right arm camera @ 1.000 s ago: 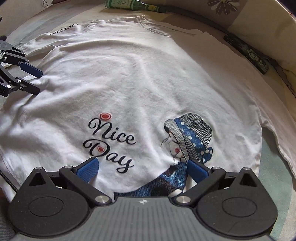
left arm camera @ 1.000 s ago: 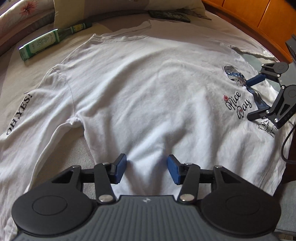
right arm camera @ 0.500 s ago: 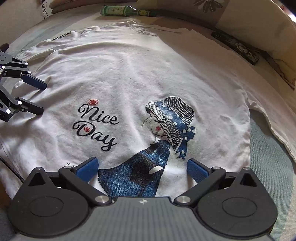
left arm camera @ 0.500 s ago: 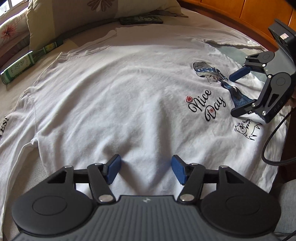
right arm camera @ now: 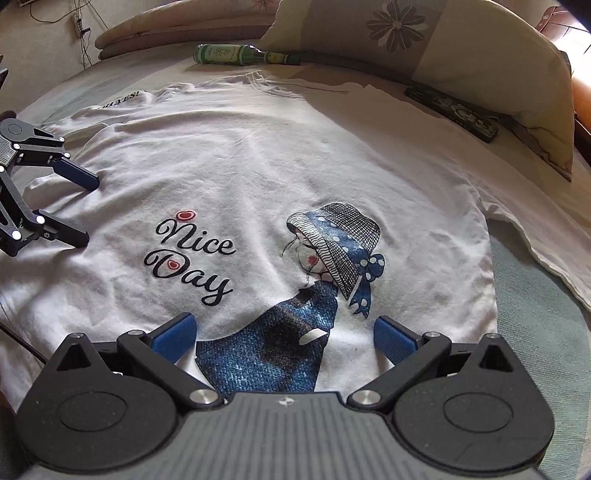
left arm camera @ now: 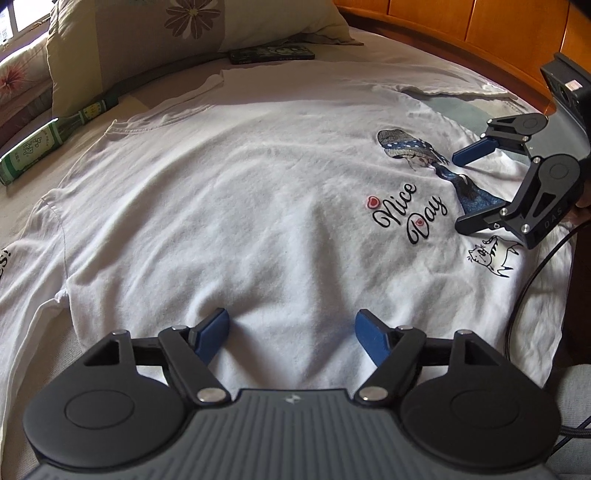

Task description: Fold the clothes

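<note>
A white T-shirt [left arm camera: 236,206] printed with "Nice Day" and a girl in a blue hat lies spread flat on a bed, front up, collar at the far side. My left gripper [left arm camera: 291,334] hovers over the shirt's lower left body, its jaws opening, with only flat cloth beneath them. My right gripper [right arm camera: 282,338] stands open over the blue skirt of the print near the hem [right arm camera: 258,354]. Each gripper shows in the other's view: the right gripper [left arm camera: 460,192] and the left gripper [right arm camera: 88,210], both with fingers apart.
A green bottle [left arm camera: 48,144] lies on the bed beyond the collar [right arm camera: 236,54]. A dark remote control [right arm camera: 452,110] rests by a flowered pillow [right arm camera: 443,40]. A wooden headboard or cabinet [left arm camera: 461,26] runs along the right. A black cable [left arm camera: 532,280] trails from the right gripper.
The left gripper's jaws have spread wider and it has shifted right along the hem side of the shirt. The right gripper drew back slightly, showing more of the blue skirt print.
</note>
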